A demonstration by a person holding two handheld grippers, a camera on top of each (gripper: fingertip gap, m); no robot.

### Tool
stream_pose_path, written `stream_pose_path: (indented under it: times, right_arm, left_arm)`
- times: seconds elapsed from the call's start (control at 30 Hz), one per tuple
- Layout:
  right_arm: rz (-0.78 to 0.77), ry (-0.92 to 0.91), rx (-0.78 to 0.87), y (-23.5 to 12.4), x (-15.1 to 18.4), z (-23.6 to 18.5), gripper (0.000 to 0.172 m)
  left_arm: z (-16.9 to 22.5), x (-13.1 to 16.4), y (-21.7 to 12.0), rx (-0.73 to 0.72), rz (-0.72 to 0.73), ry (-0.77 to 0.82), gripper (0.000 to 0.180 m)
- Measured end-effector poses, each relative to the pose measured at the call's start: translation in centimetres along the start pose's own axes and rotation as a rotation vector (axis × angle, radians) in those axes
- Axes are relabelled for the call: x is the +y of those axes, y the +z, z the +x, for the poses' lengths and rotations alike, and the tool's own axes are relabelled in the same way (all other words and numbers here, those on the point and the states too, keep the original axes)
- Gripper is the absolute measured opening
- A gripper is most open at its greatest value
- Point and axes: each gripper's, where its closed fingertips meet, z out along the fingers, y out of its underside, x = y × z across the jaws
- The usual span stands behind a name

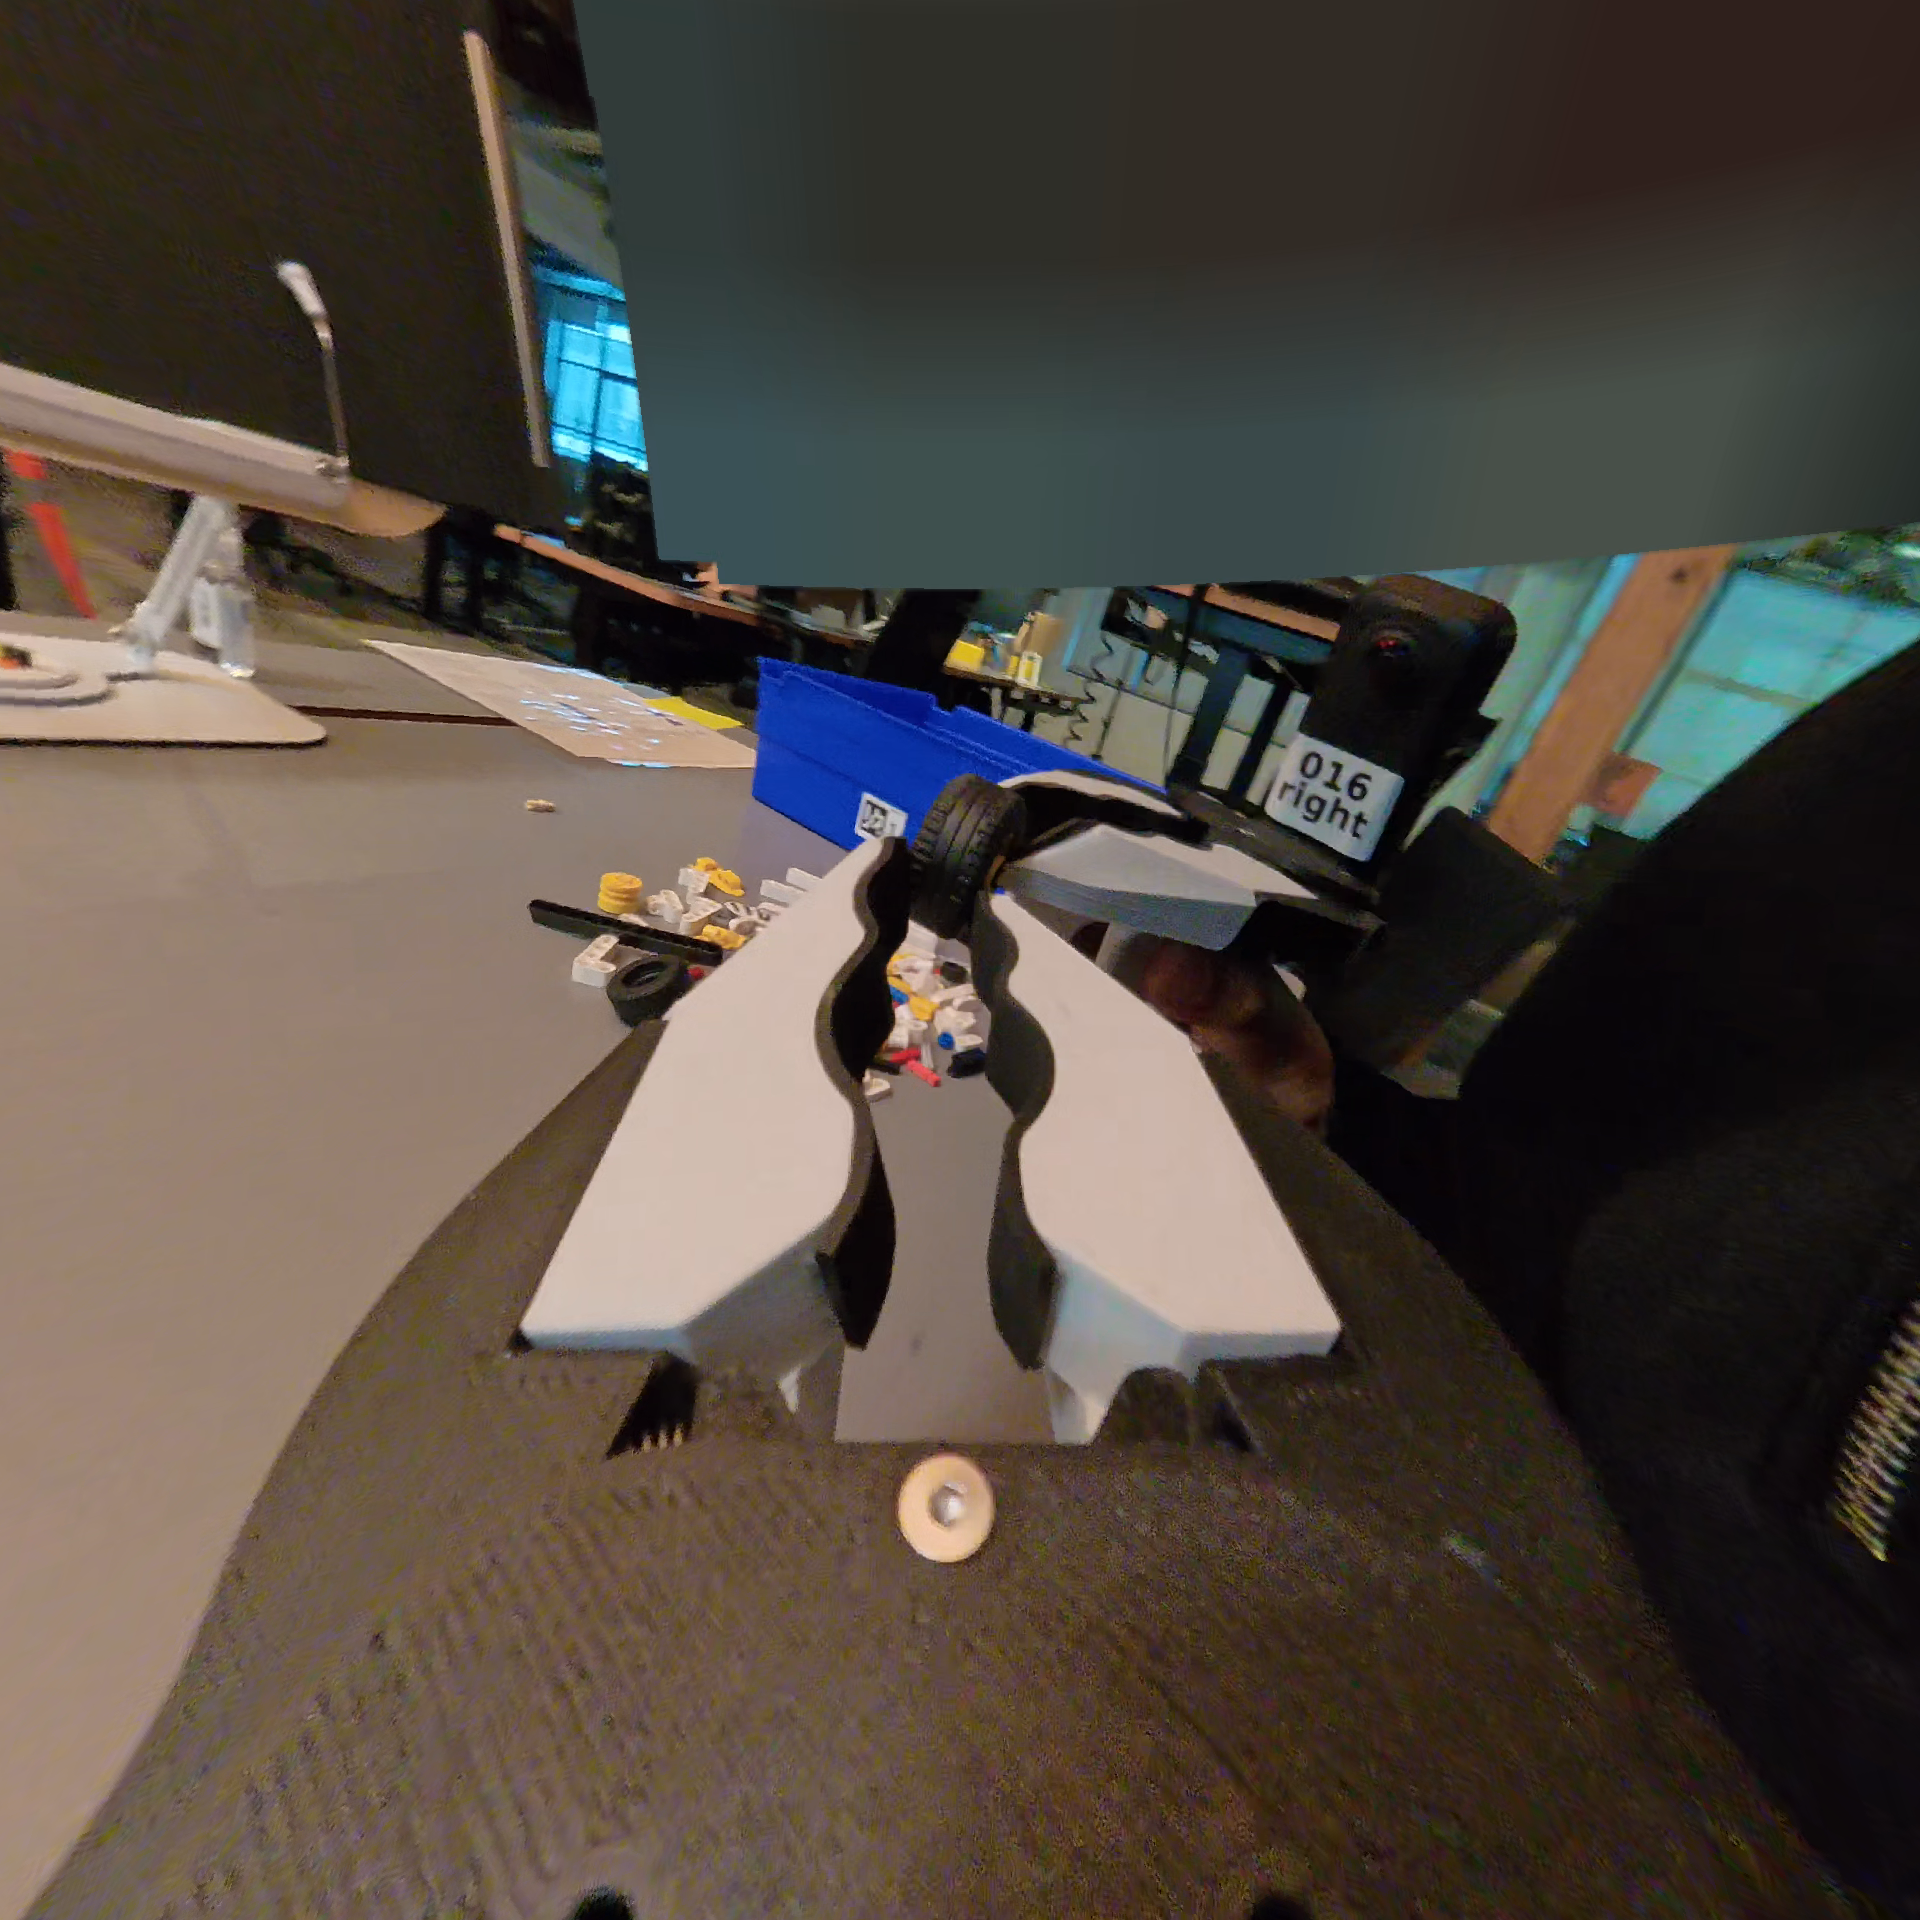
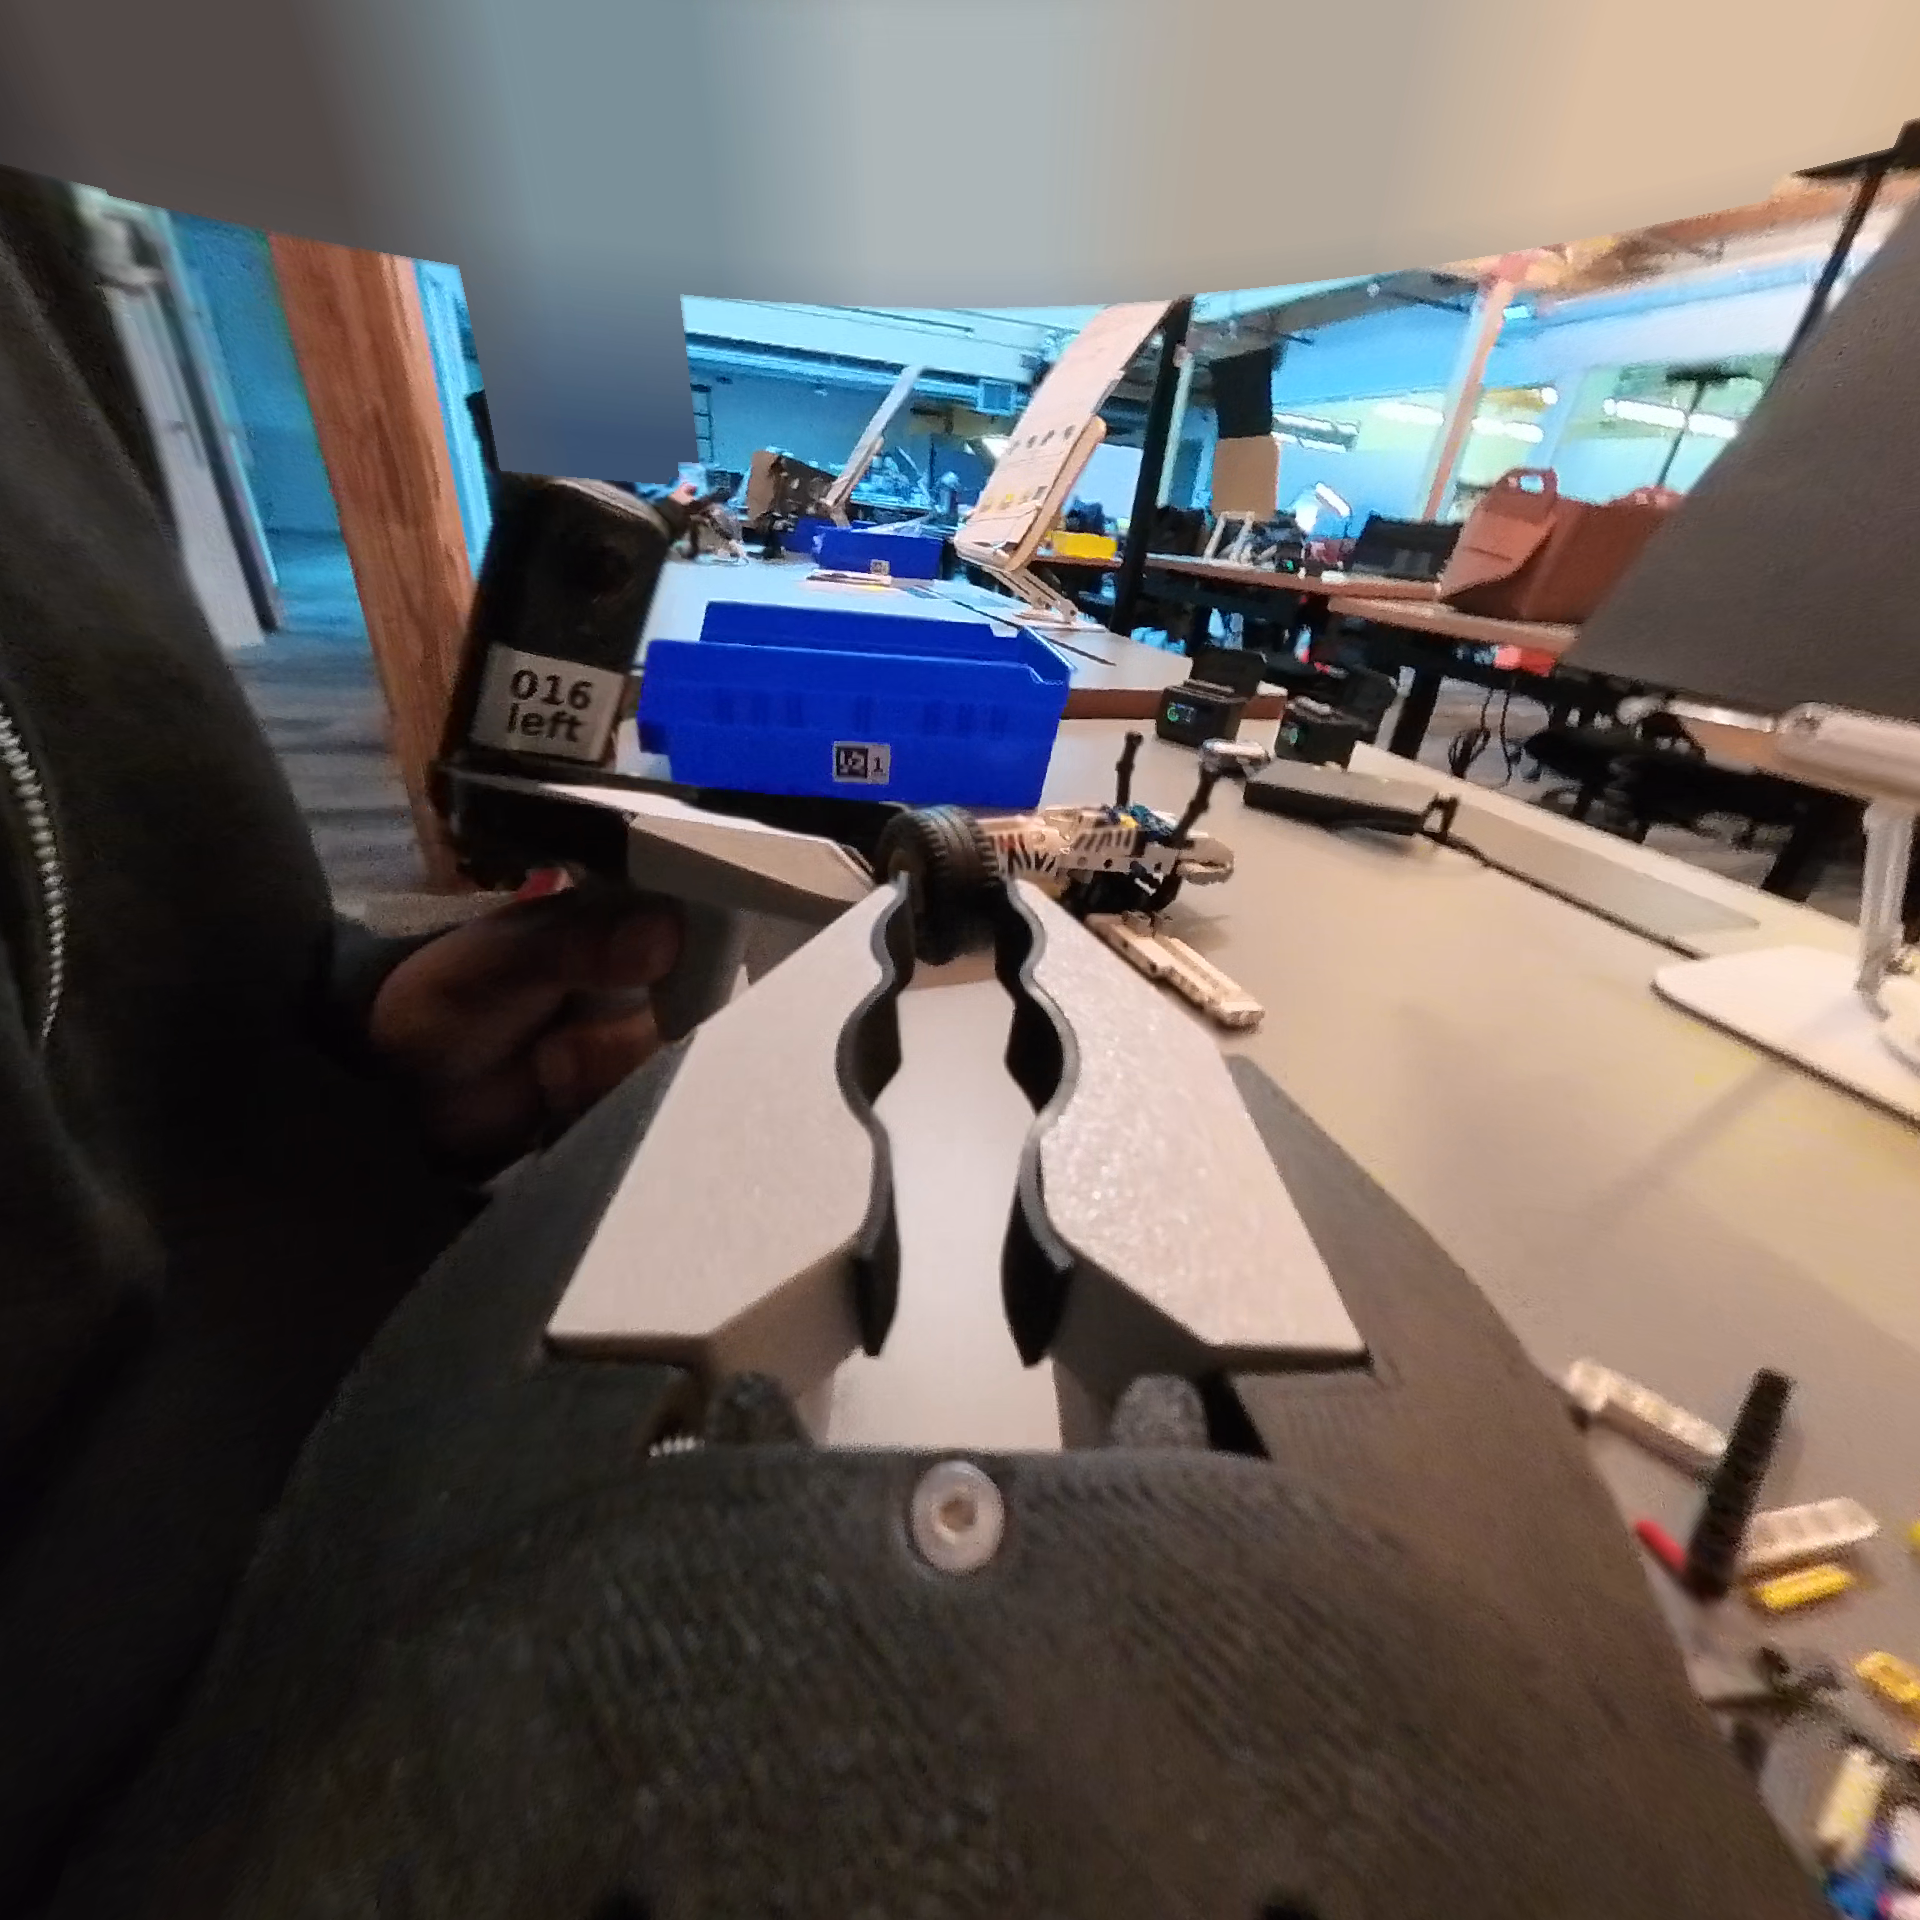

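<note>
A small black wheel point(image 1: 961, 847) is held in the air between both grippers, above the grey table point(image 1: 312, 935). My left gripper point(image 1: 935, 888) is shut on it, with its fingertips at the wheel's sides. My right gripper point(image 1: 1023, 831) reaches in from the right, its tips around the wheel's far side, where a yellow bit shows. In the right wrist view the wheel point(image 2: 945, 862) sits between my right gripper's point(image 2: 956, 899) tips, with both pads against its faces. A left gripper finger point(image 2: 748, 857) comes in from the left and ends at the wheel's edge. A hand holds each gripper.
A blue bin point(image 1: 831, 758) stands behind the wheel, and also shows in the right wrist view point(image 2: 852, 707). A pile of small white, yellow and black pieces point(image 1: 686, 904) and a loose tyre point(image 1: 646, 987) lie below. A striped model point(image 2: 1112, 842), a white beam point(image 2: 1184, 971) and a lamp base point(image 2: 1818, 997) are on the right. My left and right fingertips are right by each other.
</note>
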Motion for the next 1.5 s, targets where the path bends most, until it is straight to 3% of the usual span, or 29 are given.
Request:
stream_pose_path:
  times: [0.1,0.23,0.33,0.43,0.57,0.73,1.03,1.17,1.5]
  right_arm:
    - [-0.005,0.113,0.028,0.1,0.9,0.4,0.013]
    - [-0.026,0.312,-0.016,0.0,1.8,0.6,0.013]
    - [-0.066,0.416,-0.062,-0.3,2.5,0.7,0.011]
    - [-0.115,0.472,-0.123,-0.4,3.2,0.2,0.011]
    - [-0.137,0.564,-0.195,-0.5,3.5,-0.1,0.01]
    - [-0.166,0.614,-0.217,-0.4,4.0,-0.2,0.011]
    - [-0.21,0.608,-0.045,0.3,5.2,1.3,0.01]
    - [-0.272,0.516,0.092,0.6,6.1,1.6,0.009]
    - [-0.375,0.169,0.255,0.6,5.9,1.5,0.01]
  left_arm:
    - [-0.8,0.6,0.0,-0.056,-0.033,0.005,0.009]
    - [-1.2,1.4,0.1,0.02,-0.079,-0.152,0.012]
    - [-1.6,1.7,0.1,0.031,-0.122,-0.159,0.015]
    - [-1.2,2.4,0.1,0.097,-0.198,-0.161,0.018]
    - [-0.7,2.6,-0.4,0.245,-0.258,-0.3,0.018]
    - [-1.2,3.0,-0.7,0.243,-0.299,-0.289,0.01]
    - [-3.2,3.3,0.0,0.029,-0.229,-0.353,0.009]
    - [-3.9,3.6,0.1,-0.105,-0.244,-0.263,0.01]
    - [-3.7,3.5,0.0,-0.124,-0.23,-0.232,0.007]
